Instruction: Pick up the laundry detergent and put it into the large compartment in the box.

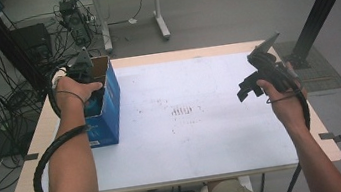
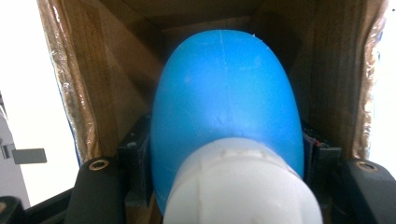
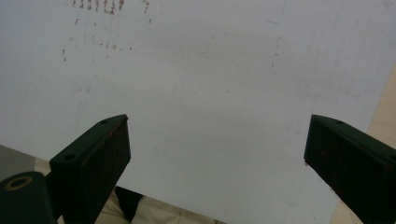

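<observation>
- Bench: one, pale wood edge, one white sheet over most of the top, faint brown marks near its middle.
- Box: one, blue outside, brown cardboard inside, open at the top, standing at the bench's left side.
- Left tongs: one pair, held in the person's left hand and lowered into the open box. In the left gripper view the two black jaws sit one on each side of a single blue rounded object, clamped on it.
- Blue rounded object: one, smooth, egg-like dome with a white ribbed part at the near end; it sits inside the box, cardboard walls on both sides.
- Right tongs: one pair, held in the right hand above the right part of the bench, well apart from the box. Jaws stand wide apart with nothing between them; the right gripper view looks down on bare white sheet.
- Cables: one trails from each gripper.
</observation>
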Demonstrator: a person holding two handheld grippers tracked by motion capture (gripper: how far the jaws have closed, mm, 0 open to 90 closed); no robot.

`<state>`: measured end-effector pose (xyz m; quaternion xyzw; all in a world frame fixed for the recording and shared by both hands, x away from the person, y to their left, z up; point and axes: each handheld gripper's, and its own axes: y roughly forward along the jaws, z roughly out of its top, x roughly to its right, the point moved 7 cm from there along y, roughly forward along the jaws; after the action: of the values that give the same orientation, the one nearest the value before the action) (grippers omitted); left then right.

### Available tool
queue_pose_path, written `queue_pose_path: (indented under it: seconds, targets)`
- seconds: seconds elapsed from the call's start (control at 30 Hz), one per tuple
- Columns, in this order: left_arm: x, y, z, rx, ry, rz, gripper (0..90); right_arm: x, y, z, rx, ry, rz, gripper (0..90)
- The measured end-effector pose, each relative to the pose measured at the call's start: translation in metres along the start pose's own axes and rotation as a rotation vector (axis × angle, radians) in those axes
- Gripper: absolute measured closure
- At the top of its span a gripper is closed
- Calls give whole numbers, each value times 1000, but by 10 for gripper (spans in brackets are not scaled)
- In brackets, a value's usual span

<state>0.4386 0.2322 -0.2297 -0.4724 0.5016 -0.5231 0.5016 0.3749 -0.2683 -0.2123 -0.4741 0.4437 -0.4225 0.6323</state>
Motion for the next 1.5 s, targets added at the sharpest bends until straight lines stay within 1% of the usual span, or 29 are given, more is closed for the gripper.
queue_pose_path:
  seconds: [0.43,0.47,0.67,0.8,0.87,1.07,1.27,1.4,1.5]
  targets:
    - [-1,-4,-1,12,7,-6,347,-1,0,0,1,-2,1,71]
    - [-1,-5,-1,14,3,-6,345,-1,0,0,1,-2,1,71]
    - [1,-12,-2,18,4,3,322,-3,-1,0,1,-2,3,70]
    - [3,-17,-3,22,9,11,312,-4,-1,0,5,-10,4,70]
    - [3,-20,-3,23,8,7,300,-5,-2,0,3,-10,2,70]
    - [7,-27,-3,21,17,18,290,-6,-3,-1,10,-13,3,71]
    - [9,-39,-6,28,23,28,279,-6,-3,-1,12,-13,2,71]
    - [7,-51,-10,41,19,36,265,-6,-2,0,7,-13,0,71]
    - [6,-62,-12,56,20,32,248,-8,-1,2,2,-19,1,71]
